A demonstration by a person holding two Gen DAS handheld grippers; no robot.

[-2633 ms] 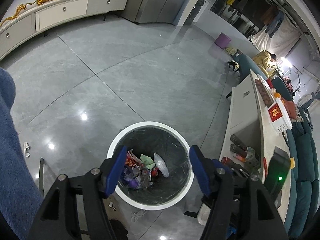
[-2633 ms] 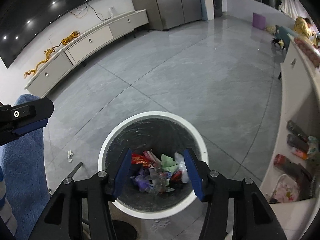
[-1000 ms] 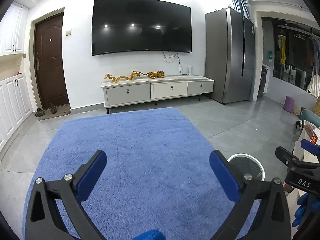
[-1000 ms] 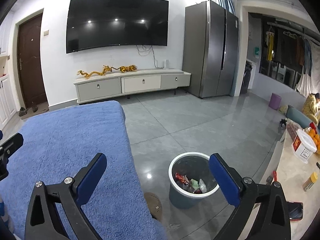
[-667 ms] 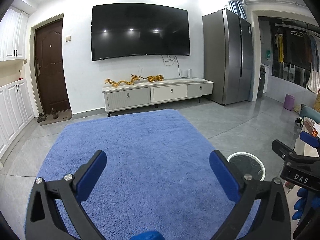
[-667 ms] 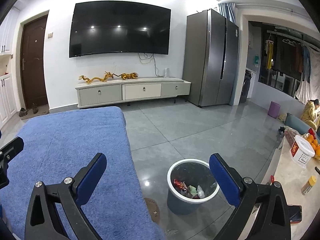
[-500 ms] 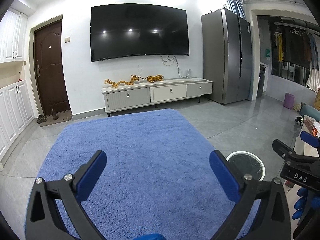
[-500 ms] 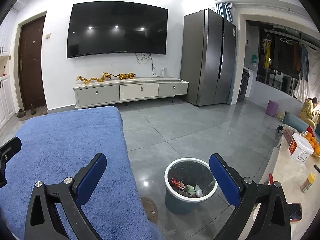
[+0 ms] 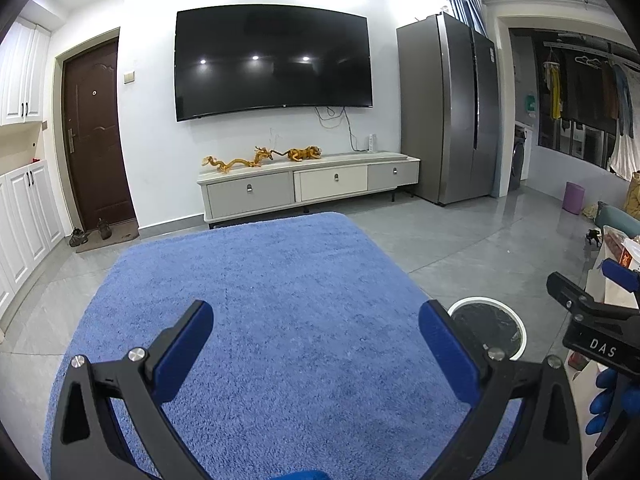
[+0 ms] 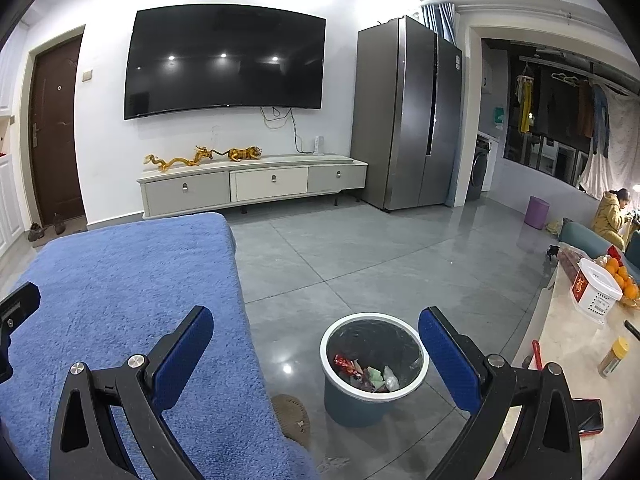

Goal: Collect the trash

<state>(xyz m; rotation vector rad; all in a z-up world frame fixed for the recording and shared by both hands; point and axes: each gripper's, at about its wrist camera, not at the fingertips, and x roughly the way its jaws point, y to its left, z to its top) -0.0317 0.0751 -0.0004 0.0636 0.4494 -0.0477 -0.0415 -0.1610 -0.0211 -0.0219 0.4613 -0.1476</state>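
Note:
A round trash bin (image 10: 344, 396) with a white rim and black liner stands on the grey floor; crumpled wrappers (image 10: 366, 374) lie inside it. Its rim also shows in the left wrist view (image 9: 516, 322). My left gripper (image 9: 316, 344) is open and empty, held above a blue fluffy cover (image 9: 280, 300). My right gripper (image 10: 316, 346) is open and empty, held above the cover's right edge (image 10: 120, 280) and the bin. The right gripper's body shows at the right of the left wrist view (image 9: 592, 320).
A white TV cabinet (image 10: 256, 188) with golden figurines, a wall TV (image 10: 224, 60) and a grey fridge (image 10: 408, 116) stand at the back. A counter (image 10: 568, 336) with a basket, oranges and a phone is at the right. A brown slipper (image 10: 292, 416) lies by the bin.
Both grippers rose from just over the bin and turned level, facing the room. In the last second the views only shifted slightly; both stay open and empty.

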